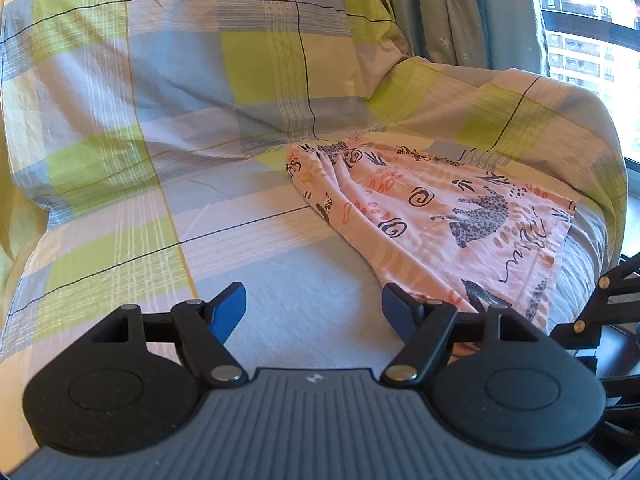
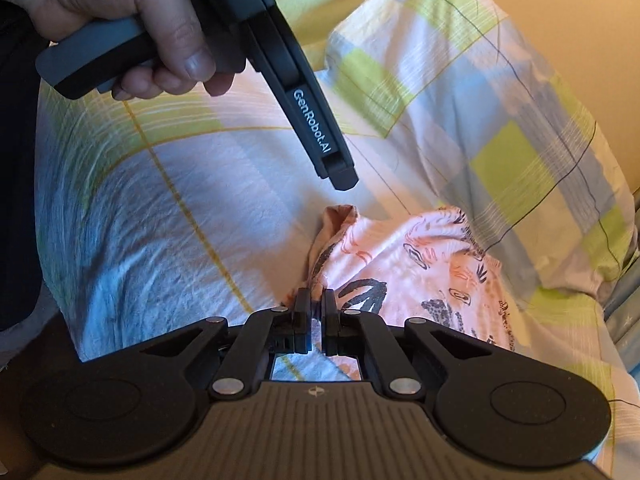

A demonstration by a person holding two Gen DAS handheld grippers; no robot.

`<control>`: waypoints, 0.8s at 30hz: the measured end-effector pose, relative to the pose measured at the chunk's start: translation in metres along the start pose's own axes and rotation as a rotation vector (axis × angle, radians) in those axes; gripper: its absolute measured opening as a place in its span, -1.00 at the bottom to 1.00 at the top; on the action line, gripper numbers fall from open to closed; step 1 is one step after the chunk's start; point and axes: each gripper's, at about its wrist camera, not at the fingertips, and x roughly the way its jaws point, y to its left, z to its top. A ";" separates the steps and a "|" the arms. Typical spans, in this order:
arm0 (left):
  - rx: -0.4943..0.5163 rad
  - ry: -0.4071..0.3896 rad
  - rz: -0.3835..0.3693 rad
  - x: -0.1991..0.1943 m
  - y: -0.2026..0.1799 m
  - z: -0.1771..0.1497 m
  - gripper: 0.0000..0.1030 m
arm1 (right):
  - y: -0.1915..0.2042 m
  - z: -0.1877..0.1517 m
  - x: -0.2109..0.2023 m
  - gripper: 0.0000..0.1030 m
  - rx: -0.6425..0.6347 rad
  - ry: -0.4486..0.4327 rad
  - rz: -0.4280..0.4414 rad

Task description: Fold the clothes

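The pink printed garment [image 1: 440,216] lay on the checked bedsheet [image 1: 120,184], just below the pillows [image 1: 180,60] and toward the window [image 1: 592,40] side of the bed. The left gripper [image 1: 314,310] hovered over bare sheet beside the garment's near edge, its blue-padded jaws wide apart and holding nothing. The right gripper [image 2: 316,308] had its jaws drawn together on a bunched fold of the garment's edge, the cloth rising in a crumpled ridge just beyond the fingertips.

The likely trouble lay in that pinch. It seemed to take only a narrow gather of thin cloth, so a quick lift or a sideways pull could let the fold slide out, or drag the whole garment into a heap rather than a clean crease. With one side loose, the far edge could also trail and twist. The soft, rumpled sheet might come up in the grip as well.

The left wrist view showed the garment spread out with its gathered waistband near the pillows, and the curtain [image 1: 452,12], none of which the other view gave. The right wrist view alone showed the pinch itself, and the person's hand [image 2: 120,20] gripping the left tool's handle above the garment.
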 end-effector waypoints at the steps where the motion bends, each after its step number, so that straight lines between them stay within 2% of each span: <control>1: 0.014 -0.007 -0.009 -0.002 -0.001 0.001 0.40 | 0.000 0.001 0.000 -0.80 0.013 0.001 0.014; 4: 0.048 -0.022 -0.058 -0.008 -0.008 0.003 0.40 | -0.006 0.002 0.001 -0.76 0.083 0.007 0.050; 7: 0.040 0.007 -0.112 -0.003 -0.015 0.003 0.40 | -0.011 0.002 -0.003 -0.75 0.136 0.011 0.070; 9: 0.076 0.035 -0.127 0.004 -0.022 0.001 0.40 | -0.010 0.000 -0.007 -0.74 0.141 0.015 0.078; 11: 0.144 0.084 -0.092 0.013 -0.031 -0.005 0.40 | -0.010 -0.003 -0.012 -0.80 0.153 0.019 0.090; 13: 0.171 0.085 -0.087 0.015 -0.035 -0.009 0.40 | -0.011 -0.007 -0.018 -0.93 0.171 0.020 0.103; 14: 0.173 0.078 -0.086 0.013 -0.035 -0.009 0.40 | -0.013 -0.009 -0.020 -0.86 0.182 0.016 0.094; 18: 0.209 0.036 -0.081 0.001 -0.035 -0.007 0.40 | -0.024 -0.020 -0.028 -0.78 0.245 0.019 0.055; 19: 0.235 0.027 -0.085 -0.003 -0.036 -0.007 0.40 | -0.027 -0.023 -0.029 -0.67 0.263 0.023 0.049; 20: 0.293 0.008 -0.095 -0.009 -0.039 -0.007 0.41 | -0.029 -0.025 -0.031 -0.54 0.278 0.025 0.043; 22: 0.427 -0.018 -0.127 -0.019 -0.049 -0.009 0.42 | -0.035 -0.031 -0.033 -0.41 0.307 0.028 0.035; 24: 0.621 -0.033 -0.163 -0.028 -0.063 -0.018 0.43 | -0.040 -0.035 -0.034 -0.35 0.339 0.030 0.032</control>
